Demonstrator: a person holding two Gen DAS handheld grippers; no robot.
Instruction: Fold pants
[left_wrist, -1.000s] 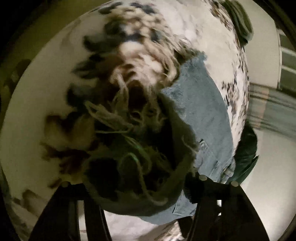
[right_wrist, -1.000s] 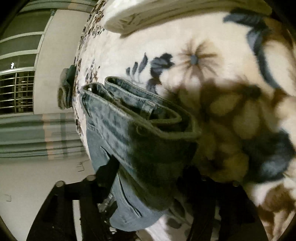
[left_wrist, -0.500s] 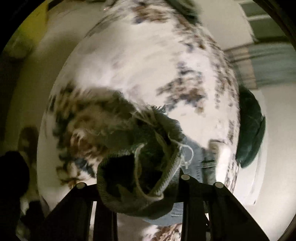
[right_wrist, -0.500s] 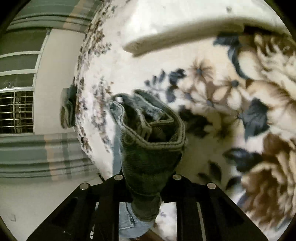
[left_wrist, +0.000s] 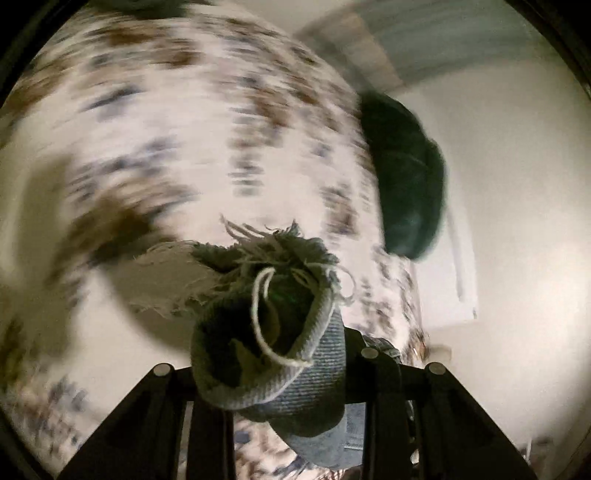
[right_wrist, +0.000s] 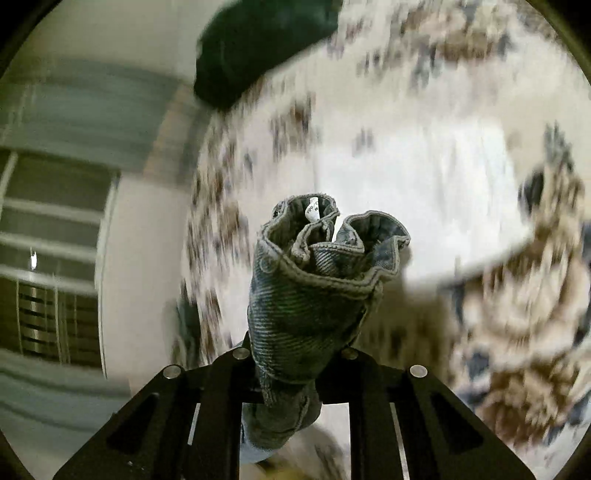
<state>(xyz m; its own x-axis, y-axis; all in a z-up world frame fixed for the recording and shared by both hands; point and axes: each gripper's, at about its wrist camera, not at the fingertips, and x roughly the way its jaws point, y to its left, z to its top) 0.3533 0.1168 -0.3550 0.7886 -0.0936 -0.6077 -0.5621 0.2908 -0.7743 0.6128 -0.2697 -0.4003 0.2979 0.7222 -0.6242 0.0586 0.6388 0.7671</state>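
Note:
The pants are blue denim jeans. My left gripper (left_wrist: 273, 373) is shut on their frayed leg hem (left_wrist: 280, 332), which bunches up between the fingers with loose threads hanging off it. My right gripper (right_wrist: 291, 362) is shut on the bunched waistband (right_wrist: 317, 280), with a white label showing inside. Both ends are held up above the bed. The middle of the jeans is hidden below the grippers.
A bed with a white floral blanket in brown and blue (left_wrist: 192, 133) (right_wrist: 424, 158) lies below, blurred by motion. A dark green garment (left_wrist: 406, 177) (right_wrist: 258, 48) sits at its edge. A curtain and barred window (right_wrist: 48, 266) are on the left.
Both grippers have lifted the jeans up off the blanket and swung. The bed now looks farther away and blurred, and the cloth bunches tighter between the fingers.

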